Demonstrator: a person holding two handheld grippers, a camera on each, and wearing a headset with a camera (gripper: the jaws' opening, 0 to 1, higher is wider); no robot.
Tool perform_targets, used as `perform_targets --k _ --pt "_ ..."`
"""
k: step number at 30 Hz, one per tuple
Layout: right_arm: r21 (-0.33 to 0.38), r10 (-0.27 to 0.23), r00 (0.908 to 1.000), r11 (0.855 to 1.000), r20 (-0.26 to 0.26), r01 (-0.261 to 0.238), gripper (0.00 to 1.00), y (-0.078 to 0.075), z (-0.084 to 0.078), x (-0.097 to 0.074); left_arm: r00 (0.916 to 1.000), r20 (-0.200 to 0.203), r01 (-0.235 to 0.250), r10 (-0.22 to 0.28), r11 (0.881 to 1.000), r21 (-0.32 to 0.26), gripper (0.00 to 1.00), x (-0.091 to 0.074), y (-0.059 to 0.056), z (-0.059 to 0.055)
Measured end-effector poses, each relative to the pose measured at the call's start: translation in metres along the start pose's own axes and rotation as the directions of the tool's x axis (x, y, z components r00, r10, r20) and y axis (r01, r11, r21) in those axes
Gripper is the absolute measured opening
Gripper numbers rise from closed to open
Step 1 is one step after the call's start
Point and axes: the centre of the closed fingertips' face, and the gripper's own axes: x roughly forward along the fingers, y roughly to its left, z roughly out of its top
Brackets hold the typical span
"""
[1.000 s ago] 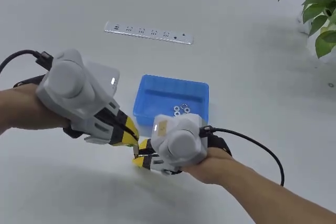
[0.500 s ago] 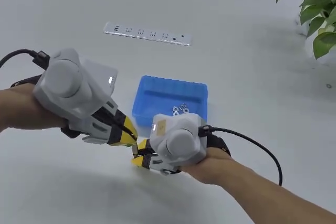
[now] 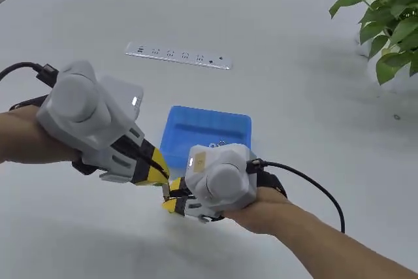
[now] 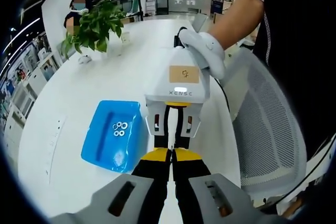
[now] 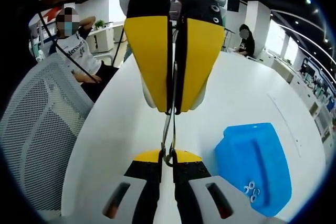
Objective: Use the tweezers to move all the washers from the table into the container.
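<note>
Thin metal tweezers (image 3: 166, 187) span the short gap between my two grippers, which face each other tip to tip just above the table. My left gripper (image 3: 159, 173) comes in from the left, its yellow jaws shut on one end of the tweezers (image 4: 170, 129). My right gripper (image 3: 171, 200) meets it from below and is shut on the other end of the tweezers (image 5: 169, 132). Just beyond them sits the blue container (image 3: 196, 129), with a few washers (image 3: 215, 143) lying in it. In the left gripper view the washers (image 4: 119, 128) lie mid-tray.
A white power strip (image 3: 177, 55) lies farther back on the white table (image 3: 294, 83). A leafy plant (image 3: 385, 24) stands at the far right edge. A mesh chair (image 5: 42, 129) and seated people are beyond the table.
The head camera has tilted, so the container and power strip sit lower in the picture. Both grippers stay together on the tweezers, nearly where they were.
</note>
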Motion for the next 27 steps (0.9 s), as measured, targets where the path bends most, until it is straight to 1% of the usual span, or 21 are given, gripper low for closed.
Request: perform_targets --k 5,15,27 --pt "-0.007 -0.009 1.0000 1.000 0.001 0.009 0.09 -0.002 0.005 -0.009 1.0000 0.000 -0.003 0.003 1.000 0.013 0.05 -0.004 0.000 0.008" --pt "-0.021 -0.031 0.9995 0.999 0.000 0.031 0.09 -0.008 0.015 -0.025 0.9999 0.009 -0.013 0.013 0.999 0.045 0.05 -0.014 0.002 0.027" --pt "-0.030 -0.068 0.9977 0.997 -0.003 0.068 0.09 -0.023 0.022 -0.045 0.9997 0.014 -0.020 0.019 0.996 0.089 0.05 -0.022 0.012 0.047"
